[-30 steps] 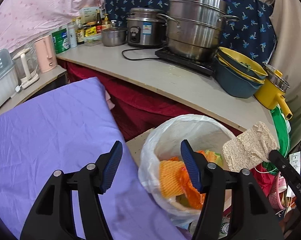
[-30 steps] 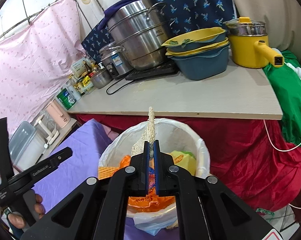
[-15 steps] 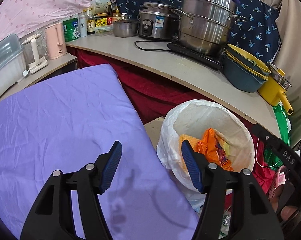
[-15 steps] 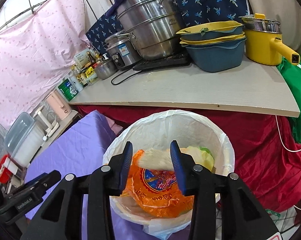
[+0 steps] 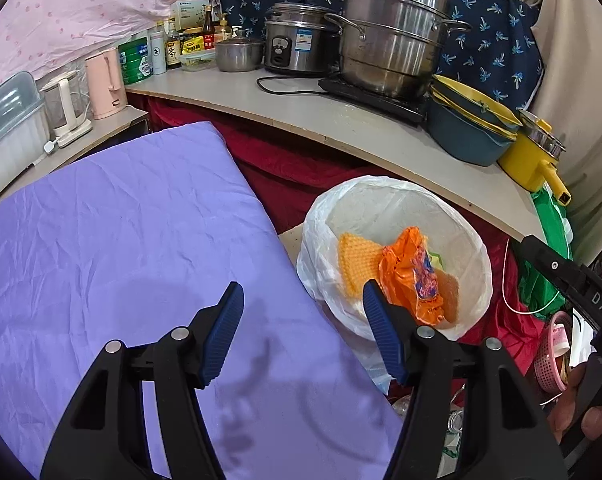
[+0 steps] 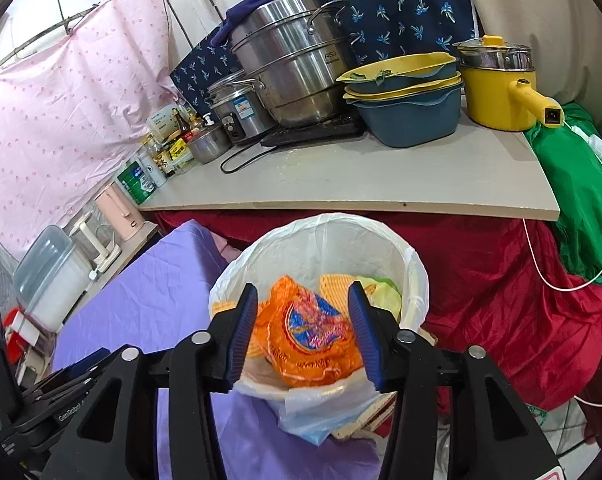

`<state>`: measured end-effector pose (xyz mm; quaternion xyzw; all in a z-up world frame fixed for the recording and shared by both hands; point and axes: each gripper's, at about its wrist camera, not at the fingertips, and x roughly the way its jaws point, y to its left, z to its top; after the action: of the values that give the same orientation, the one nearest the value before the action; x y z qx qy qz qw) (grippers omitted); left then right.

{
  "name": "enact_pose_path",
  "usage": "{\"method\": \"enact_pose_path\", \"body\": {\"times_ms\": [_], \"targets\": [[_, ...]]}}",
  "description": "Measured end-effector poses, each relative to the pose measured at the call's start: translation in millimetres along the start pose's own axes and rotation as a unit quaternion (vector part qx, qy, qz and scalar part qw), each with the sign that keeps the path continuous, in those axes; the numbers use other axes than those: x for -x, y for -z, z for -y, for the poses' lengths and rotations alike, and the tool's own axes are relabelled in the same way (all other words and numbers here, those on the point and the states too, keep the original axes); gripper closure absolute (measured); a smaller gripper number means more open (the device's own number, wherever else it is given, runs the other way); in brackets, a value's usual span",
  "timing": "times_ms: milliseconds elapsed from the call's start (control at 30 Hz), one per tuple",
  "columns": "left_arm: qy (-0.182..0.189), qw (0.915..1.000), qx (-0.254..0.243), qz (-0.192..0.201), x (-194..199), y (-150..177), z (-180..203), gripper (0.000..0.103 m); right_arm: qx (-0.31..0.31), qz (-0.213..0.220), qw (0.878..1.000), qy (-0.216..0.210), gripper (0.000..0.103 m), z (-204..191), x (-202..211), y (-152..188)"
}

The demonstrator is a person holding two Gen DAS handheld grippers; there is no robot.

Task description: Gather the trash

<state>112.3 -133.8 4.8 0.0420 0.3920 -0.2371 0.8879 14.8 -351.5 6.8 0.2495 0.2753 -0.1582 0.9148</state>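
Note:
A bin lined with a white plastic bag [image 5: 393, 200] [image 6: 341, 236] stands beside the purple-covered table [image 5: 121, 248] [image 6: 157, 292]. In it lie an orange snack wrapper [image 5: 411, 276] [image 6: 305, 332], a yellow mesh cloth [image 5: 355, 258] and greenish scraps [image 6: 385, 292]. My right gripper [image 6: 303, 328] is open and empty, held just above the bin. My left gripper [image 5: 301, 332] is open and empty over the table's right edge, left of the bin.
A wooden counter [image 5: 341, 120] [image 6: 381, 176] behind the bin holds a large steel steamer pot [image 5: 397, 40], a rice cooker [image 5: 297, 44], stacked blue and yellow basins [image 6: 405, 100] and a yellow pot [image 6: 501, 84]. Red cloth [image 6: 501, 292] hangs below. Kettles [image 5: 101, 80] stand at left.
My right gripper opened and dropped the tan sponge cloth into the bin, where it is now out of sight. My left gripper drew back left over the purple table.

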Motion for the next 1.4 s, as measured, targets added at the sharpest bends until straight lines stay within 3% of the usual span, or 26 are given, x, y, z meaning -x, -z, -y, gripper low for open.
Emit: {"method": "enact_pose_path", "body": {"times_ms": [67,167,400,567,833,900,1400], "targets": [[-0.002,1.0000,-0.001,0.000,3.1,3.2,1.5,0.044,0.003,-0.004,1.000,-0.002,0.050,-1.4,3.2,4.5],[-0.011,0.9999,0.000,0.005,9.2,6.9,2.7,0.029,0.009,-0.009,1.000,-0.005,0.043,-4.9,7.1,10.0],[-0.029,0.9994,0.001,0.018,25.2,11.7,2.1,0.021,0.033,-0.011,0.999,-0.002,0.032,-18.1,21.9,22.9],[-0.045,0.9986,0.000,0.027,34.4,16.2,0.0,0.018,0.059,-0.001,0.998,0.017,0.019,-27.5,35.7,31.8],[-0.085,0.9956,-0.012,0.037,46.8,27.0,0.2,0.015,0.081,-0.009,0.996,0.018,0.016,-34.3,45.5,42.3],[-0.093,0.9949,-0.015,0.037,49.6,29.5,-0.3,0.014,0.077,-0.017,0.997,0.013,0.006,-32.6,45.9,43.8],[-0.099,0.9941,-0.021,0.039,64.3,47.1,4.4,0.010,0.093,-0.019,0.995,0.019,0.006,-31.9,60.2,62.8]]}}
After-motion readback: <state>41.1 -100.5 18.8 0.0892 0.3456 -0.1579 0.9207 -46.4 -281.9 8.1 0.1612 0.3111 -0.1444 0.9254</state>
